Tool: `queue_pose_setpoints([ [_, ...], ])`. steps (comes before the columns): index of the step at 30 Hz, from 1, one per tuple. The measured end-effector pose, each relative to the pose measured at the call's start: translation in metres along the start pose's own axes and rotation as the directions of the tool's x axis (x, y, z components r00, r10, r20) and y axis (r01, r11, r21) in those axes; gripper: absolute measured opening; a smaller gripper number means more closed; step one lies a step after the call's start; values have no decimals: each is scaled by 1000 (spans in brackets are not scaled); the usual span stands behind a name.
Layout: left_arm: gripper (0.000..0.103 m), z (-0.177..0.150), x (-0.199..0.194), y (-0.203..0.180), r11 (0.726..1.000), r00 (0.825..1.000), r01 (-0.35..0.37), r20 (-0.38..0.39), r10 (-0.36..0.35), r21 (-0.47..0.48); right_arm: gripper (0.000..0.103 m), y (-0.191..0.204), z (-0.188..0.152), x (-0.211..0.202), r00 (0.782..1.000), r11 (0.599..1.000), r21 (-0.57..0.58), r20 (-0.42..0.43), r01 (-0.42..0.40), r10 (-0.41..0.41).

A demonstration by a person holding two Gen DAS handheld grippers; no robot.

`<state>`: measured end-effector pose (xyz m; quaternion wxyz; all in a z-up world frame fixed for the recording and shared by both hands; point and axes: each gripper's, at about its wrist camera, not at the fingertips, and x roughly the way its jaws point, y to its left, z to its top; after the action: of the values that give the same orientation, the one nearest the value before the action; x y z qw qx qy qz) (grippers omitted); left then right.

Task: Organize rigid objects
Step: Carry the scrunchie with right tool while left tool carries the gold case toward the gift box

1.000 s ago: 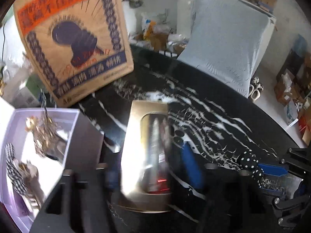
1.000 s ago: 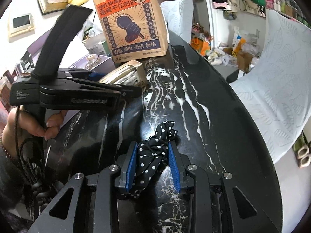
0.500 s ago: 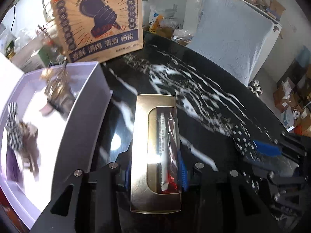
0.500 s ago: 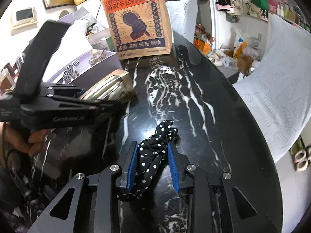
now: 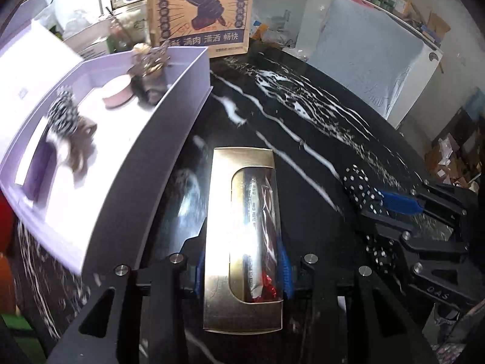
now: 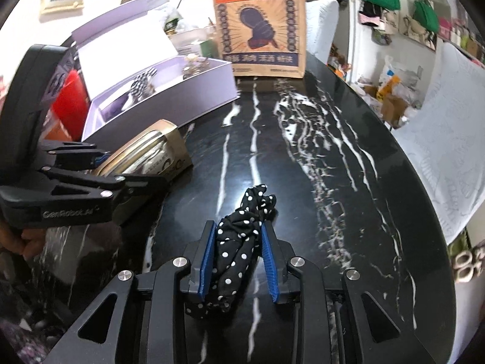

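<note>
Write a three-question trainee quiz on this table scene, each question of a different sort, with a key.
1. True or false: the left hand-held gripper is shut on the gold box.
2. Multiple choice: what does the right hand-held gripper hold? A) a polka-dot scrunchie B) a metal spoon C) a glass jar
3. Fill in: the open lavender box lies to the ___ of the gold box in the left wrist view.

Key: 1 true; 2 A; 3 left
</note>
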<state>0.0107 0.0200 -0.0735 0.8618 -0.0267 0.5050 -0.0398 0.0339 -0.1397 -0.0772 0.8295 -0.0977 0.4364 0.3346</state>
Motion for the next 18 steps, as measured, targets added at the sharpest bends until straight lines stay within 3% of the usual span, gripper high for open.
queue_pose_setpoints([
  [10, 37, -37, -23, 9, 998, 1000, 3, -1, -4, -65, 29, 29, -8, -1, 999, 999, -44, -24, -27, 25],
  [17, 38, -52, -33, 14, 996, 999, -38, 4, 39, -83, 29, 43, -11, 0, 1000, 997, -69, -26, -15, 14],
  [18, 38, -54, -32, 13, 996, 999, -44, 1, 44, -77, 33, 41, -10, 0, 1000, 998, -59, -30, -12, 10],
])
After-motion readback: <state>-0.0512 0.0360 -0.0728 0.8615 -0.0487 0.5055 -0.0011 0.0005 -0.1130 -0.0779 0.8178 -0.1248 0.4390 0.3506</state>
